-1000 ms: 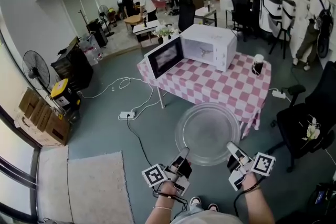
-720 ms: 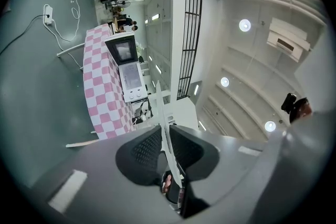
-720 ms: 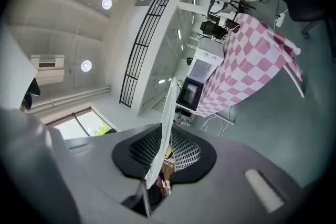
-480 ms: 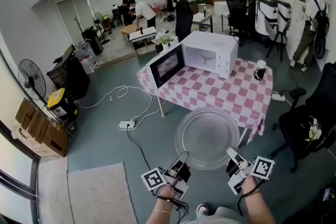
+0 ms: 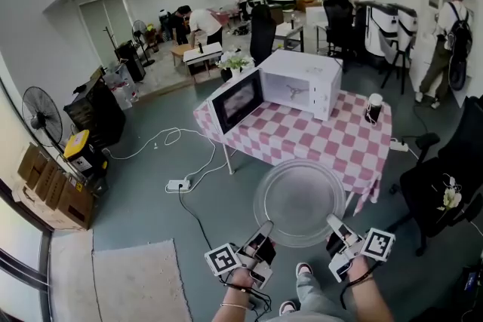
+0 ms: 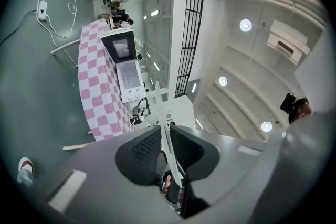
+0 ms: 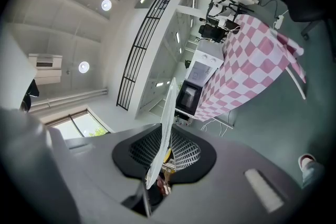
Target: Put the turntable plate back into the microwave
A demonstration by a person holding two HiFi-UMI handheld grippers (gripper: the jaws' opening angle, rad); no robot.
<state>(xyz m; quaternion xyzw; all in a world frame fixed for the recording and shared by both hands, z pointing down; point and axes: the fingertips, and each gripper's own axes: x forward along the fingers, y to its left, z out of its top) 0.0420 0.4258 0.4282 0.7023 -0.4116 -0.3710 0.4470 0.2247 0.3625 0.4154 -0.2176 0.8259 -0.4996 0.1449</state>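
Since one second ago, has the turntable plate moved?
Yes, slightly. In the head view the turntable plate has come nearer the checked-cloth table and the open microwave on it; the gap to the microwave is smaller.

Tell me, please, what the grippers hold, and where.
The turntable plate, by its near rim: left gripper at its left, right gripper at its right. The left jaws have just opened slightly, rim between them.

Floor (image 5: 143, 200) free between turntable plate (image 5: 299, 200) and table (image 5: 302, 136). Microwave (image 5: 302, 79) mouth open, door (image 5: 236, 100) swung out at its left. Dark jar (image 5: 372, 108) standing on cloth at its right; black chair (image 5: 438, 185) close on right side.
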